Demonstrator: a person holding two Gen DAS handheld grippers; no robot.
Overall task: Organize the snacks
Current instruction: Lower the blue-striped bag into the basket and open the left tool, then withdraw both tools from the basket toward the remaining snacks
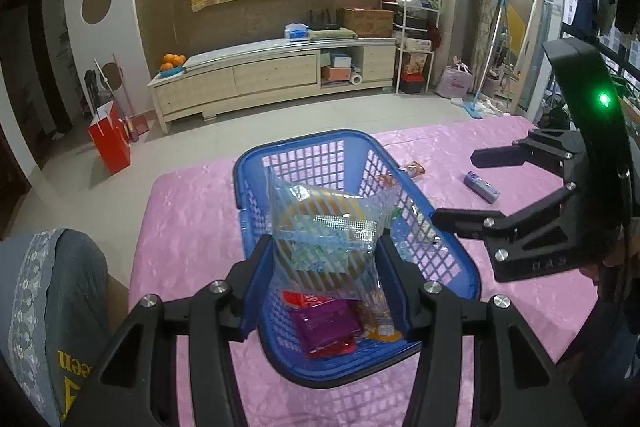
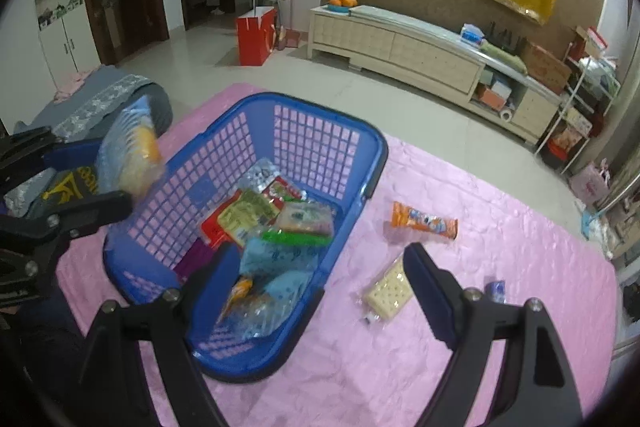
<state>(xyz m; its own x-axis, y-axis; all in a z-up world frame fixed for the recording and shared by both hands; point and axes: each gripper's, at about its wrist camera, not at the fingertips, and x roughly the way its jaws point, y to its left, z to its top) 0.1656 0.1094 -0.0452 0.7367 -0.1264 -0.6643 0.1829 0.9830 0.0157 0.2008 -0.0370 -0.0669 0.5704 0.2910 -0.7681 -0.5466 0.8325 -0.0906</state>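
Observation:
A blue plastic basket (image 1: pixel 448 259) (image 2: pixel 360 163) stands on the pink tablecloth (image 1: pixel 192 219) (image 2: pixel 500 307) with several snack packs inside. My left gripper (image 1: pixel 326 279) is shut on a clear striped snack bag (image 1: pixel 324 231) and holds it over the basket; it also shows in the right wrist view (image 2: pixel 132 151). My right gripper (image 2: pixel 320 267) (image 1: pixel 452 187) is open and empty beside the basket. On the cloth lie a cracker pack (image 2: pixel 388 293), an orange tube snack (image 2: pixel 424 221) and a small purple pack (image 1: pixel 482 186) (image 2: pixel 496 289).
The table's far edge drops to a tiled floor (image 1: pixel 280 123). A folded grey cloth (image 1: pixel 60 291) lies at the left. A TV cabinet (image 1: pixel 272 75) and red bag (image 1: pixel 110 143) stand beyond.

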